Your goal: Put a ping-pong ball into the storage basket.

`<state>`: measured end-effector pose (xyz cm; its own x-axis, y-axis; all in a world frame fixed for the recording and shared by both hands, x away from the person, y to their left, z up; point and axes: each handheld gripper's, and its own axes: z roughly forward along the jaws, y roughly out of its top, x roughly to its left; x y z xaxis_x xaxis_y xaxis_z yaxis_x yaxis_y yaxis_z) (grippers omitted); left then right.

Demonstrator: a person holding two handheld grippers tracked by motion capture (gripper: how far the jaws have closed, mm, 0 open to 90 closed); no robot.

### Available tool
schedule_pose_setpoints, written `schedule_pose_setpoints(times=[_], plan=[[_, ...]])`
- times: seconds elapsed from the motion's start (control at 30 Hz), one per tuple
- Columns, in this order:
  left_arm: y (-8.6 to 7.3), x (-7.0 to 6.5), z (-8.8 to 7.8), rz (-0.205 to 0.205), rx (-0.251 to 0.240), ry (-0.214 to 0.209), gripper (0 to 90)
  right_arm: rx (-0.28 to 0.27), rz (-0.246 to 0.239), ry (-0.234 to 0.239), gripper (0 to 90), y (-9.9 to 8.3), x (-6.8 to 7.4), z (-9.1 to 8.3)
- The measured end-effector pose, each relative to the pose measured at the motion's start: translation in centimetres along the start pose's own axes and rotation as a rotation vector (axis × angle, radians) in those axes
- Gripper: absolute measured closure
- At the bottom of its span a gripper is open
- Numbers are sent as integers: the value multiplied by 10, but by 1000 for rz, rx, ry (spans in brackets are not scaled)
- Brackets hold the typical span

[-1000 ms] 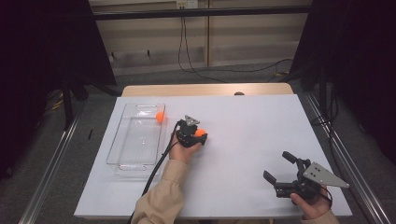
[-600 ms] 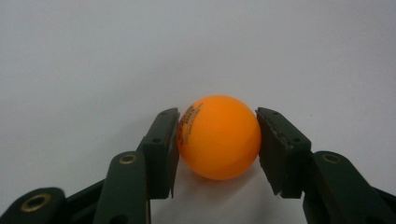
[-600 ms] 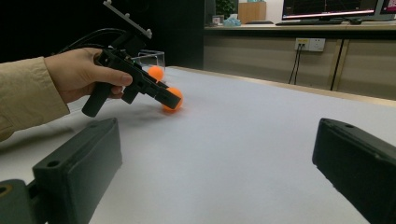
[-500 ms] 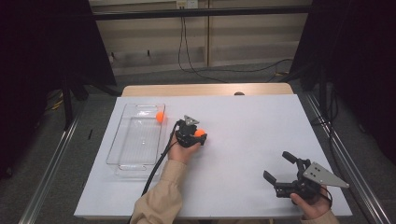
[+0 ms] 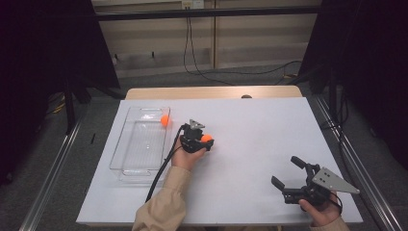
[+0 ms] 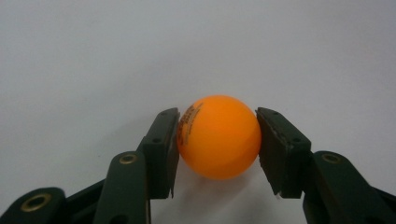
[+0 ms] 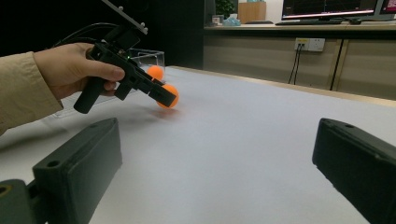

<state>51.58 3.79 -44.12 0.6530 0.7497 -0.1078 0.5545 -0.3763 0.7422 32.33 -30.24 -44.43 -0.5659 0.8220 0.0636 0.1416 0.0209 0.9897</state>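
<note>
An orange ball (image 6: 218, 137) sits between the two black jaws of my left gripper (image 6: 217, 116), which is shut on it. In the high view this gripper (image 5: 208, 140) and its ball (image 5: 207, 138) are low over the white table, just right of a clear plastic tray (image 5: 139, 161). A second orange ball (image 5: 165, 121) lies at the tray's far right corner. The right gripper view shows the held ball (image 7: 170, 105) close to the table surface. My right gripper (image 5: 286, 171) rests at the front right, open, with nothing between its jaws (image 7: 218, 130).
The white table sheet (image 5: 260, 125) stretches wide between the two hands. A black cable (image 5: 161, 171) trails from the left gripper along the tray's right side. Metal rails (image 5: 53, 168) run along both table sides.
</note>
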Motion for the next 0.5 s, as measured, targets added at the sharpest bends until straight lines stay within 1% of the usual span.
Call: schedule_pose_setpoints(times=[0.03,0.07,0.1,0.13,0.17,0.23,0.27,0.3,0.33,0.37,0.4,0.43,0.47,0.5], plan=[[0,-1,-1,-8,-3,6,511,2,0,2,12,0,0,0],[0,-1,-1,-16,-12,0,511,2,1,3,12,0,0,0],[0,-1,-3,-9,1,6,511,0,0,0,12,0,0,0],[0,-1,-4,-5,1,3,511,-1,-1,0,12,0,0,0],[0,-2,-5,-13,-9,6,511,0,-2,5,12,0,0,0],[1,-2,-8,-2,4,2,511,-1,-1,6,12,0,0,0],[1,-2,-8,-10,-3,-2,511,-3,-1,4,12,0,0,0],[1,-2,-9,-5,-2,1,511,-1,-1,4,12,0,0,0],[1,-2,-11,8,13,-3,511,-1,-1,3,12,0,0,0],[1,-3,-12,8,12,-4,511,-2,-2,2,12,0,0,0],[1,-4,-11,-2,-3,-8,511,-2,-1,2,12,0,0,0],[1,-4,-13,2,11,-11,511,-2,-2,2,12,0,0,0],[1,-5,-14,8,10,-10,511,-3,0,2,12,0,0,0],[1,-5,-15,8,4,-19,511,-2,-2,2,12,0,0,0]])
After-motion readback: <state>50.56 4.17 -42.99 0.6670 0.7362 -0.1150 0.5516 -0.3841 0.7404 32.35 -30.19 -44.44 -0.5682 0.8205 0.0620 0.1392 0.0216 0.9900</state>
